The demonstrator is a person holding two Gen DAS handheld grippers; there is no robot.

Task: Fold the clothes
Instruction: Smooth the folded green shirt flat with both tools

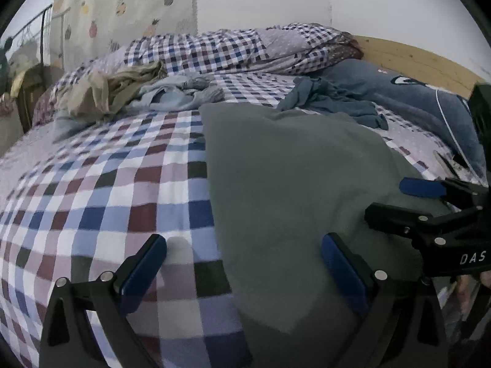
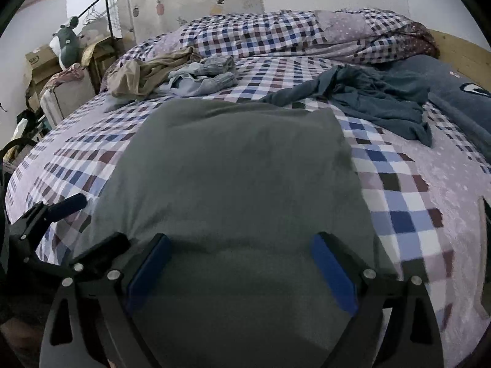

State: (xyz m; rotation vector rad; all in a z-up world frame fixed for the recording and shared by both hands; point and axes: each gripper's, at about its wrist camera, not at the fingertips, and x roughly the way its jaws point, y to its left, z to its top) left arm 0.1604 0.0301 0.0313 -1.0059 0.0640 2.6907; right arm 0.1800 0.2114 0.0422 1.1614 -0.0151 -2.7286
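Plain grey soft-cloth garment [image 2: 239, 165] lies flat, smoothed, on near part of checked-sheet bed [image 1: 101, 184], within reach for folding. Right gripper [image 2: 241, 271] over its near hem, left gripper [image 1: 244, 271] astride its left edge; both jaws apart, holding nothing. Crumpled teal garment [image 2: 377, 98], beige and pale-blue clothes heap [image 2: 172, 76] lie farther back, apart.

Grey garment [image 2: 239, 165]; checked sheet [image 1: 122, 184]
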